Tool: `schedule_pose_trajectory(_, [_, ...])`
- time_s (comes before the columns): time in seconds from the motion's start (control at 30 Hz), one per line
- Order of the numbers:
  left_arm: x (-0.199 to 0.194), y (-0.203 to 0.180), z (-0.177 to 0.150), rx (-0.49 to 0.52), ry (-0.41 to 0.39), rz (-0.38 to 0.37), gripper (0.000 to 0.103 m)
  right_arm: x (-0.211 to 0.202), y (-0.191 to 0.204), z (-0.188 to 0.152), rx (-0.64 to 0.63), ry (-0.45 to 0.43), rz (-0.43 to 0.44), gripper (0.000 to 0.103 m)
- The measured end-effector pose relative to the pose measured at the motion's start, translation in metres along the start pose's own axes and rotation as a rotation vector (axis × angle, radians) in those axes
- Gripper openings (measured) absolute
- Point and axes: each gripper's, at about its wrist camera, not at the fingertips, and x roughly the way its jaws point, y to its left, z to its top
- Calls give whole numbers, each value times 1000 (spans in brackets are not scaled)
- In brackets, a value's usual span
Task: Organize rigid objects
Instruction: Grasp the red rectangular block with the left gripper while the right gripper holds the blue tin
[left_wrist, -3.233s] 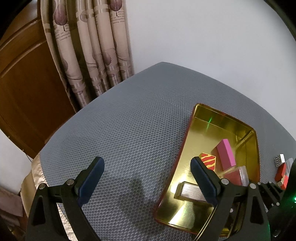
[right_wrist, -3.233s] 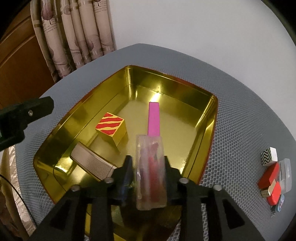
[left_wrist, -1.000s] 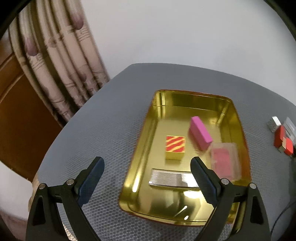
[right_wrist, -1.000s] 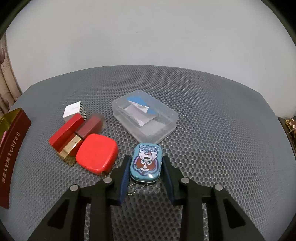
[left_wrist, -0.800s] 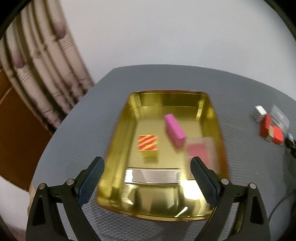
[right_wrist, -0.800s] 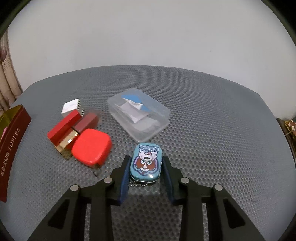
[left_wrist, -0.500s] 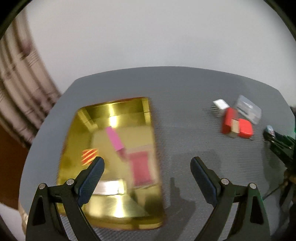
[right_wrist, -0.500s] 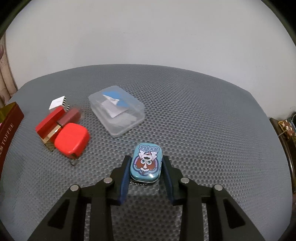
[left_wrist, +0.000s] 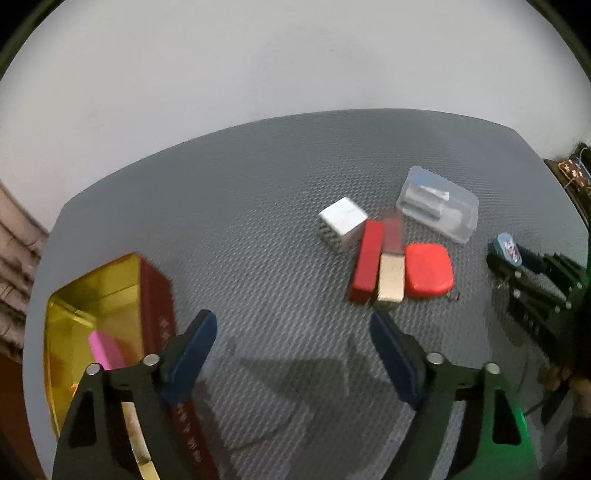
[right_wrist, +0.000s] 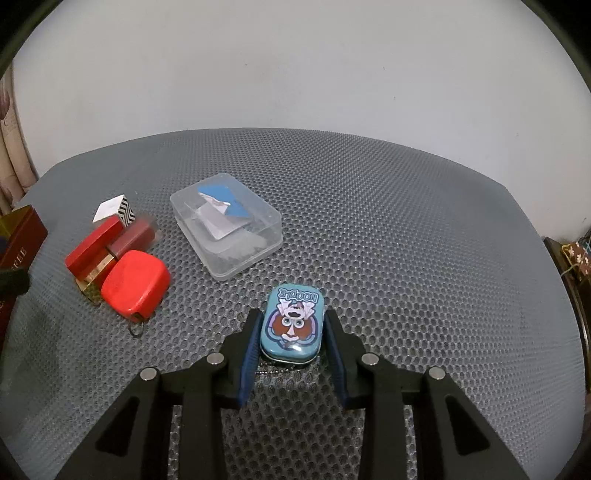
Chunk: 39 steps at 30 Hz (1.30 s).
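Observation:
My right gripper (right_wrist: 292, 328) is shut on a small teal cartoon tin (right_wrist: 293, 327), held just above the grey mesh table; it also shows in the left wrist view (left_wrist: 509, 250). My left gripper (left_wrist: 291, 332) is open and empty, just short of a cluster: a red rounded case (left_wrist: 428, 268), a red bar (left_wrist: 366, 261), a gold-capped tube (left_wrist: 390, 280) and a white patterned cube (left_wrist: 342, 222). The clear plastic box (right_wrist: 226, 229) lies behind them. The gold tin tray (left_wrist: 96, 295) with a pink block (left_wrist: 107, 350) is at the left.
The grey mesh table (right_wrist: 406, 229) ends at a white wall behind. A curtain (right_wrist: 11, 147) hangs at the far left. Dark clutter (right_wrist: 576, 254) sits past the table's right edge. The tray's red outer wall (right_wrist: 22, 243) shows at the left.
My left gripper has swung right, from over the gold tray toward the cluster of red items. My right gripper has closed on the teal tin and drawn it back from the cluster.

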Motion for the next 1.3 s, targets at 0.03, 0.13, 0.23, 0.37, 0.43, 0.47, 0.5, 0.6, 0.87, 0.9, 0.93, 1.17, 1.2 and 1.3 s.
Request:
schedule_pose_trajectory(0.03, [4, -2, 4, 5, 8, -7, 79, -1, 1, -1, 0, 0, 0, 34])
schedule_pose_trajectory(0.13, [13, -7, 12, 6, 20, -33, 67, -4, 3, -4, 7, 1, 9, 34])
schedule_pose_trajectory(0.23, [23, -9, 19, -3, 47, -67, 55, -5, 2, -7, 11, 1, 15, 35])
schedule_pose_trajectory(0.37, [35, -11, 24, -29, 87, -123, 51, -9, 9, -10, 13, 1, 20, 35])
schedule_pose_trajectory(0.43, [39, -14, 25, -22, 90, -140, 51, -8, 8, -10, 15, 1, 22, 35])
schedule_pose_trajectory(0.47, [40, -16, 26, -9, 89, -139, 51, -4, -5, -8, 17, 1, 24, 35])
schedule_pose_trajectory(0.5, [42, -19, 27, 3, 90, -138, 50, -4, -8, -8, 18, 1, 26, 35])
schedule_pose_trajectory(0.6, [44, -21, 30, 10, 74, -163, 38, -6, -9, -11, 19, 1, 28, 35])
schedule_pose_trajectory(0.87, [47, -20, 22, 17, 81, -194, 14, 0, -17, 1, 23, 1, 30, 35])
schedule_pose_trajectory(0.9, [50, -18, 20, 12, 88, -198, 14, 2, -20, 3, 23, 1, 30, 35])
schedule_pose_trajectory(0.93, [52, -16, 16, 5, 97, -201, 14, 3, -21, 3, 23, 1, 30, 35])
schedule_pose_trajectory(1.17, [66, -12, 21, -35, 104, -187, 14, 2, -21, 2, 22, 1, 30, 35])
schedule_pose_trajectory(1.2, [68, -13, 23, -40, 102, -184, 14, 3, -21, 3, 22, 2, 29, 35])
schedule_pose_trajectory(1.3, [72, -15, 29, -58, 92, -171, 14, 2, -21, 2, 22, 1, 29, 35])
